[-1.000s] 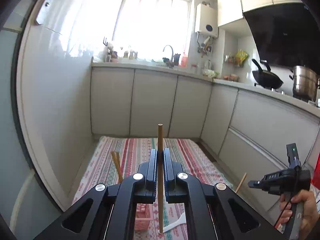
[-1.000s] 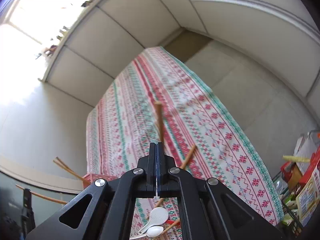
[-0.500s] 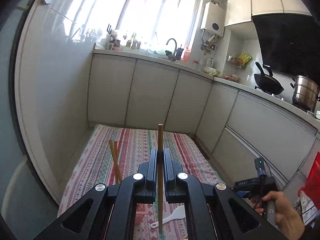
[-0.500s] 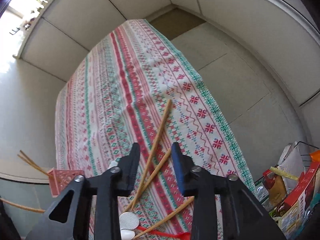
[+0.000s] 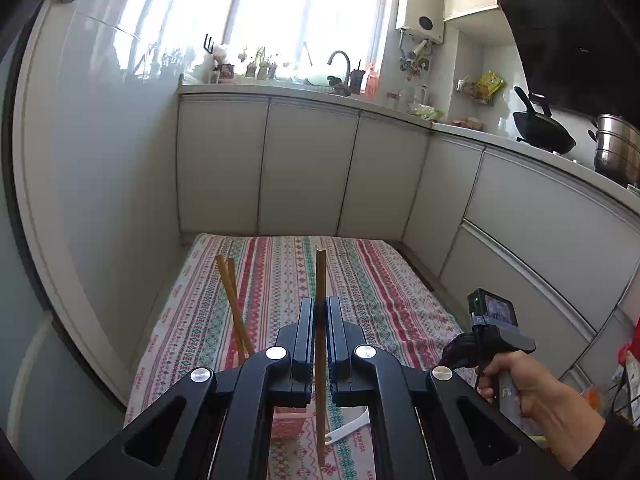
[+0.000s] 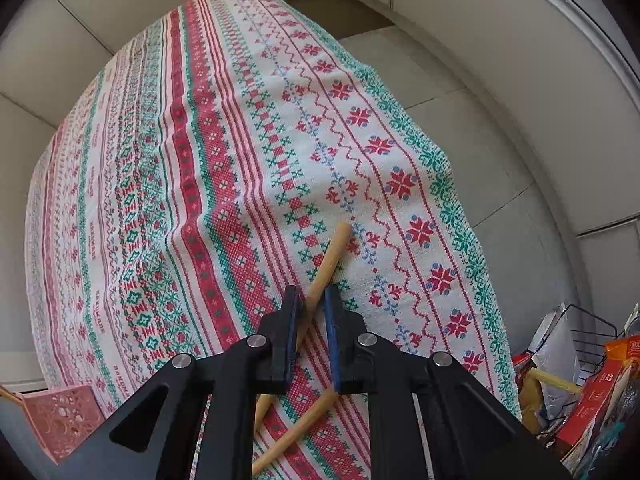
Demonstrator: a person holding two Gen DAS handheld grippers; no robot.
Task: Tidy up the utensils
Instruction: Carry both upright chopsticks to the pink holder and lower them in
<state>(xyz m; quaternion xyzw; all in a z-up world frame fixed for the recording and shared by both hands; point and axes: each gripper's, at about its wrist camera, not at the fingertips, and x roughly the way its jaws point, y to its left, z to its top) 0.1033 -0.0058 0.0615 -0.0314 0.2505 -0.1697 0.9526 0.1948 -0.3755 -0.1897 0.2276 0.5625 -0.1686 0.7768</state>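
Left tongs [image 5: 320, 312] point slightly downward, clamped on an upright chopstick [image 5: 320, 276]. Right tongs [image 6: 313, 300] pitch steeply down, jaws just narrowing around a chopstick on the cloth [image 6: 328, 264], pads apart from it. Patterned cloth [image 6: 224, 128] covers the surface; white cabinets [image 5: 304, 168] at twelve o'clock.

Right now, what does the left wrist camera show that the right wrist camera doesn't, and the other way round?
Only the left wrist view: the bright kitchen window, black wok, steel pot, the left gripper shut on an upright wooden chopstick, and the person's right hand.
Only the right wrist view: the right gripper, whose jaws have just been closing around a flat-lying wooden chopstick without pressing it yet, plus a black wire rack of packets.
Both: the red-and-green patterned cloth and the pink plastic basket.
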